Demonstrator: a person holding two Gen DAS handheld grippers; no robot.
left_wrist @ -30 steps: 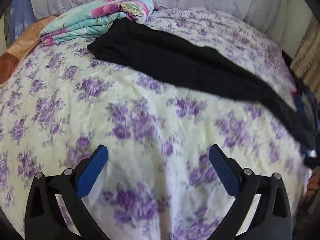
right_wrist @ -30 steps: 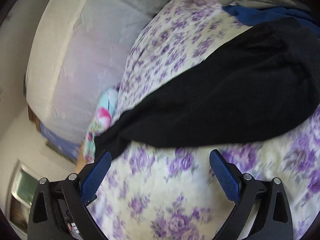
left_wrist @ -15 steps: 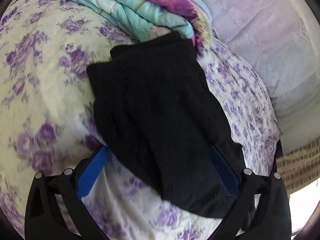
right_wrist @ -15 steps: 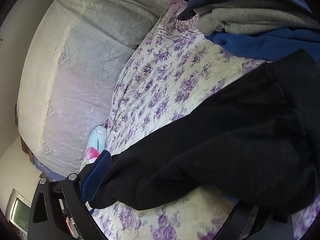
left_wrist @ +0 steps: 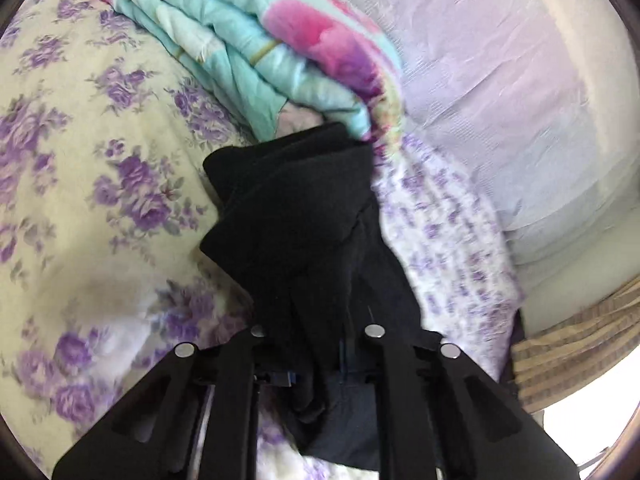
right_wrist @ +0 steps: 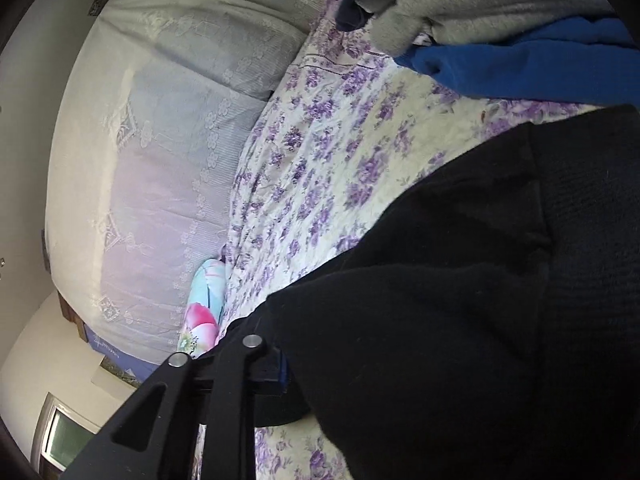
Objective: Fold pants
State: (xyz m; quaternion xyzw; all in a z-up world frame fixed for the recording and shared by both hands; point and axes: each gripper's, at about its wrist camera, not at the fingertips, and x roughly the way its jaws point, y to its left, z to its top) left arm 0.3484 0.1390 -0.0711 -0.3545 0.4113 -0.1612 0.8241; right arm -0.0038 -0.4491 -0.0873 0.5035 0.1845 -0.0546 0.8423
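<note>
Black pants (left_wrist: 296,224) lie on a bed with a purple-flowered cover (left_wrist: 80,168). In the left wrist view my left gripper (left_wrist: 316,364) is shut on the leg end of the pants; the cloth bunches between the jaws and hides the pads. The leg's cuff touches a folded turquoise and pink quilt (left_wrist: 256,48). In the right wrist view my right gripper (right_wrist: 320,368) is shut on the other end of the pants (right_wrist: 460,300); the black cloth covers the right finger fully.
A pale lace-covered headboard (left_wrist: 500,80) rises behind the bed and shows in the right wrist view (right_wrist: 160,160). A pile of blue and grey clothes (right_wrist: 500,40) lies at the top right. A striped woven mat (left_wrist: 580,352) is beside the bed.
Both grippers moved onto the pants and closed from wide open. The left one now pinches the leg end, the right one the other end, and the cloth bunches up.
</note>
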